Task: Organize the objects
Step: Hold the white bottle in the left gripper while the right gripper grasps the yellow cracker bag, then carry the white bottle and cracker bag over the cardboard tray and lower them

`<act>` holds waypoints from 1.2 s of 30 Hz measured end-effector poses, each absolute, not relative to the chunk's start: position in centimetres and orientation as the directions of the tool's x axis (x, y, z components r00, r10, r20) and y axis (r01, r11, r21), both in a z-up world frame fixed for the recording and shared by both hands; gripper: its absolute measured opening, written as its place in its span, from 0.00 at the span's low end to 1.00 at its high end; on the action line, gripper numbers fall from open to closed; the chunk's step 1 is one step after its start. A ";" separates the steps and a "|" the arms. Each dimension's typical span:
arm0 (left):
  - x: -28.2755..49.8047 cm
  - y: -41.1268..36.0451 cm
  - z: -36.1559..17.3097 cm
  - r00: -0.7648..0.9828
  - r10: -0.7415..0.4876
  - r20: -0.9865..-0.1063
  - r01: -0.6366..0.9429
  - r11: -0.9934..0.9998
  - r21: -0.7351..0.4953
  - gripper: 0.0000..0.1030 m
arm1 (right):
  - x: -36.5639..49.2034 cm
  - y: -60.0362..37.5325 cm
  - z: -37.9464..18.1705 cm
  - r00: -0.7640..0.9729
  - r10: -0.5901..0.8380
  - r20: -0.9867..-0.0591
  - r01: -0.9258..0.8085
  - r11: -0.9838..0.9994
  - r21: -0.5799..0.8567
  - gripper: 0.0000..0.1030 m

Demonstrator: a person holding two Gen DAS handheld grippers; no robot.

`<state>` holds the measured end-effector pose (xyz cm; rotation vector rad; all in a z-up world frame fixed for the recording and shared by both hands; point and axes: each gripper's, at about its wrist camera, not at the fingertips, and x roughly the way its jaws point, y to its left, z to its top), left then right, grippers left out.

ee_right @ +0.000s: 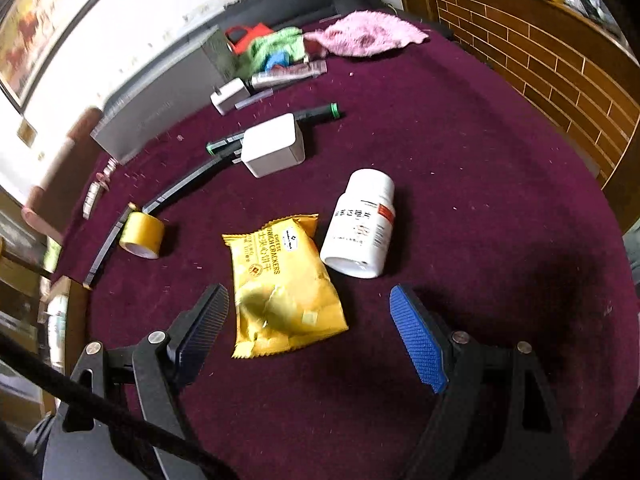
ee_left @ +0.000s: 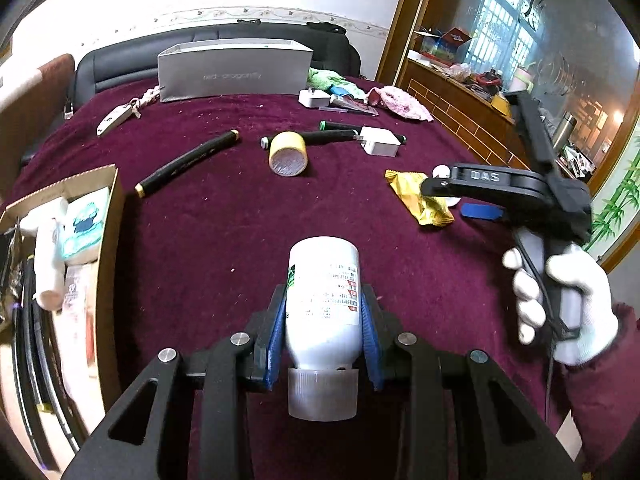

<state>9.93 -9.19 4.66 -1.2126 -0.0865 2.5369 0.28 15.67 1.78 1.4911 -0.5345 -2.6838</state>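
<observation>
Low in the left wrist frame, your left gripper [ee_left: 324,322] has its fingers clamped on the white plastic bottle [ee_left: 325,300]; carry it toward the cardboard box [ee_left: 106,240] at left. Your right gripper [ee_right: 308,336] hovers, fingers apart, over the yellow cracker packet [ee_right: 282,284].

A lived-in home room, with clutter sitting on a cloth-covered table

A maroon cloth [ee_left: 224,216] is covering the table; a dark padded sofa [ee_left: 132,60] is standing behind it under a floral wall border [ee_left: 256,13], and a wooden sideboard [ee_left: 460,108] is holding household odds and ends before a large mirror [ee_left: 532,52].
</observation>
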 end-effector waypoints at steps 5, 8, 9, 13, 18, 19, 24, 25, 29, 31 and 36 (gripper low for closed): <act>10.1 -10.3 4.3 -0.578 0.324 -0.748 -0.256 -0.943 -0.211 0.28 | -1.0 13.9 1.4 -0.514 -0.151 -0.845 -0.133 -0.959 0.252 0.81; 10.1 -10.7 4.3 -0.577 0.330 -0.747 -0.252 -0.942 -0.221 0.28 | -1.7 13.1 1.3 -0.504 -0.132 -0.854 -0.134 -0.964 0.228 0.81; 10.1 -10.8 4.3 -0.576 0.334 -0.746 -0.253 -0.941 -0.226 0.28 | -1.9 12.9 1.2 -0.499 -0.125 -0.858 -0.134 -0.966 0.219 0.81; 10.2 -11.1 4.2 -0.572 0.342 -0.745 -0.257 -0.938 -0.233 0.28 | -2.3 12.3 1.1 -0.492 -0.103 -0.864 -0.138 -0.971 0.195 0.81; 10.2 -11.2 3.9 -0.565 0.334 -0.754 -0.247 -0.941 -0.231 0.28 | -2.4 11.7 1.0 -0.478 -0.063 -0.876 -0.142 -0.979 0.148 0.78; 10.2 -11.2 3.9 -0.565 0.329 -0.757 -0.243 -0.943 -0.228 0.28 | -2.5 11.5 1.0 -0.474 -0.048 -0.879 -0.141 -0.982 0.129 0.73; 10.5 -11.4 4.0 -0.571 0.306 -0.762 -0.233 -0.950 -0.206 0.28 | -2.0 11.3 1.3 -0.467 -0.040 -0.884 -0.132 -0.985 0.114 0.44; 10.6 -11.4 4.1 -0.573 0.304 -0.761 -0.232 -0.951 -0.205 0.28 | -1.8 11.4 1.4 -0.464 -0.056 -0.884 -0.132 -0.982 0.132 0.43; 11.2 -11.7 4.3 -0.581 0.295 -0.758 -0.226 -0.954 -0.198 0.28 | -0.4 11.2 1.7 -0.464 -0.091 -0.881 -0.117 -0.980 0.162 0.43; 11.5 -11.8 4.5 -0.586 0.292 -0.755 -0.226 -0.955 -0.194 0.28 | 0.4 10.9 1.8 -0.463 -0.107 -0.880 -0.105 -0.979 0.175 0.43; 12.5 -12.1 5.2 -0.604 0.292 -0.742 -0.229 -0.955 -0.190 0.28 | 2.5 10.3 2.4 -0.467 -0.156 -0.870 -0.075 -0.974 0.215 0.43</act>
